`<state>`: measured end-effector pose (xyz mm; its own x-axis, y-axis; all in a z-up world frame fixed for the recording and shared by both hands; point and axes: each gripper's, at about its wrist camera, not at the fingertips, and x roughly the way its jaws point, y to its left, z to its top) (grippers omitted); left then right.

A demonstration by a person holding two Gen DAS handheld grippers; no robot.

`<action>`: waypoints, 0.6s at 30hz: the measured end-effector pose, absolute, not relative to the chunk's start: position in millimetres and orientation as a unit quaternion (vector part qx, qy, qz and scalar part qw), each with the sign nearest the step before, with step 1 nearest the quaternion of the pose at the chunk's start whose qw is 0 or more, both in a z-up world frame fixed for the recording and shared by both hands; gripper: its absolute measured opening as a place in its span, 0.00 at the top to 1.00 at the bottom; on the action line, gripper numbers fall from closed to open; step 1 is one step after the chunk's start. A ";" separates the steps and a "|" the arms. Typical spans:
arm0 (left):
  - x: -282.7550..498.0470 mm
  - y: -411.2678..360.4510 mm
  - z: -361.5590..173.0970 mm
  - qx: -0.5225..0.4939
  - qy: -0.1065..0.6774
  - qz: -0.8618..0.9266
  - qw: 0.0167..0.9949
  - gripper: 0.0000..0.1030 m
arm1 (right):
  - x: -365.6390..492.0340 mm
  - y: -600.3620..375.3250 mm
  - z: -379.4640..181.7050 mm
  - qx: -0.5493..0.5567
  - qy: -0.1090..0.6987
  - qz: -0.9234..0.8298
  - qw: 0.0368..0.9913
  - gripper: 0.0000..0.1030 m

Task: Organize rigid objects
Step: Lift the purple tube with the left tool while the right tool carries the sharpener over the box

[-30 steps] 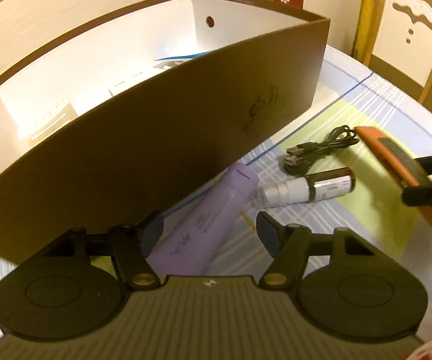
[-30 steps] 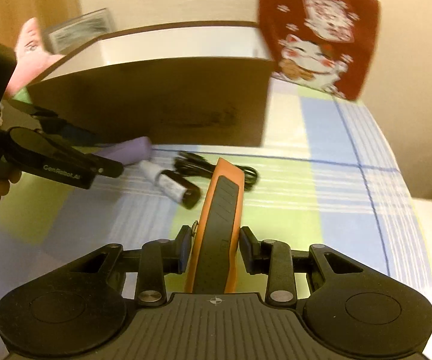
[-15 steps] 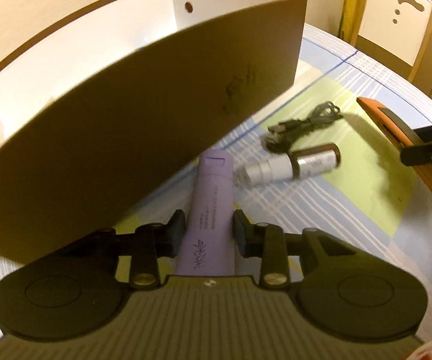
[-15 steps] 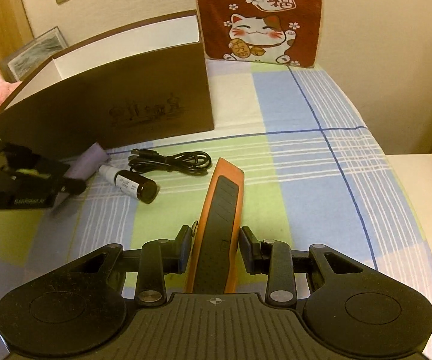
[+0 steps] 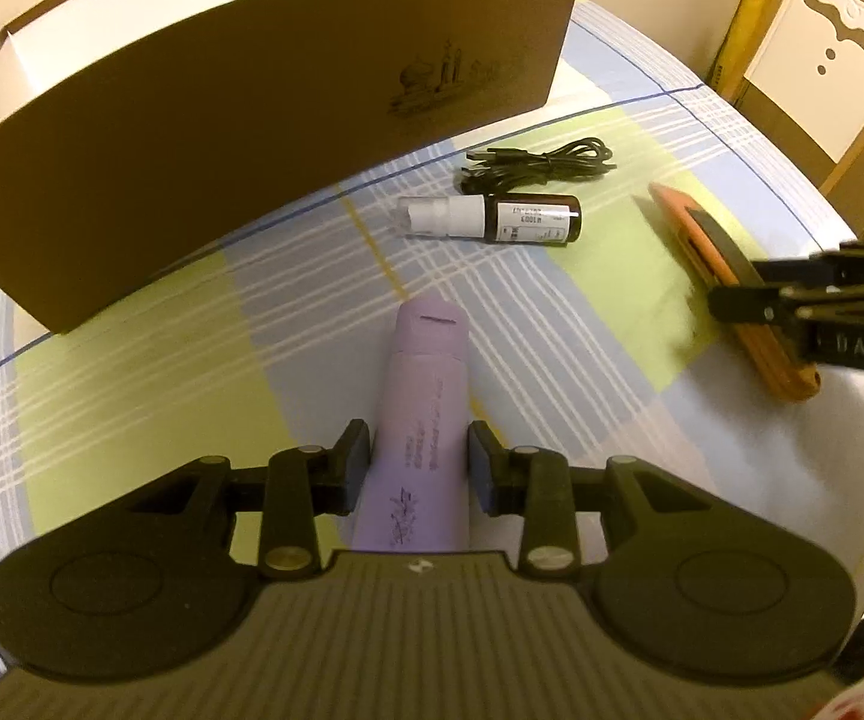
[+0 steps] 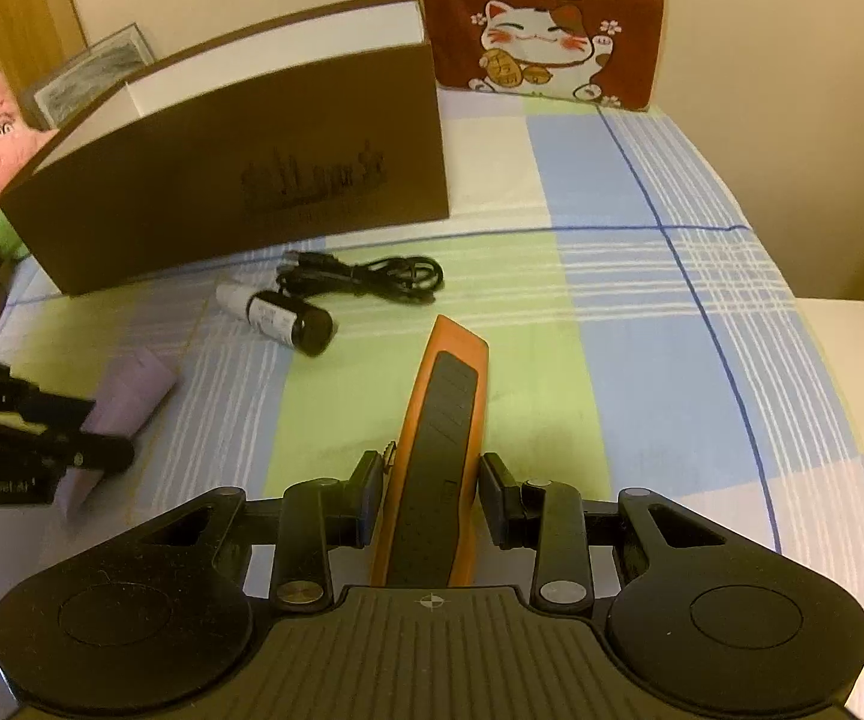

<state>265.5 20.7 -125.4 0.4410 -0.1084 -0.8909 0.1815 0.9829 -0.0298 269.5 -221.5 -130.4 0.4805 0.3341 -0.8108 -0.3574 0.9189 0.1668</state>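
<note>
Lilac plastic formed the tube point(image 5: 423, 420), which the left gripper point(image 5: 419, 468) had clamped across its lower body, both pads pressed against the sides. The tube pointed cap-first toward the brown box point(image 5: 264, 120), above the checked tablecloth point(image 5: 132, 372); whether it touched the cloth could not be told. A tube of this kind was judged light and somewhat squeezable, so the wide lower body was the sound place to hold it, with moderate force to avoid deforming it.

The right gripper point(image 6: 432, 495) was closed on the orange utility knife point(image 6: 441, 450), its pads bearing on the rear half of the handle. The knife was judged stiff and moderately heavy, with a smooth casing that could slip or pivot; a hold nearer the middle of the handle would limit swing.

On the cloth between the grippers and the box lay a small dark bottle point(image 5: 492, 219) and a coiled black cable point(image 5: 537, 159), just beside each other. The bottle, possibly glass, was judged fragile and liable to roll.
</note>
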 end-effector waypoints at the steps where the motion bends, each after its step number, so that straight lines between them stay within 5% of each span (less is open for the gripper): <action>1: 268.1 21.0 -125.4 0.032 0.520 -0.084 0.849 0.70 | 269.0 -221.4 -131.7 -0.017 0.470 0.200 0.860 0.69; 18: 282.0 7.9 -129.7 0.044 0.514 -0.066 0.854 0.73 | 265.8 -206.2 -136.1 -0.057 0.460 0.180 0.867 0.68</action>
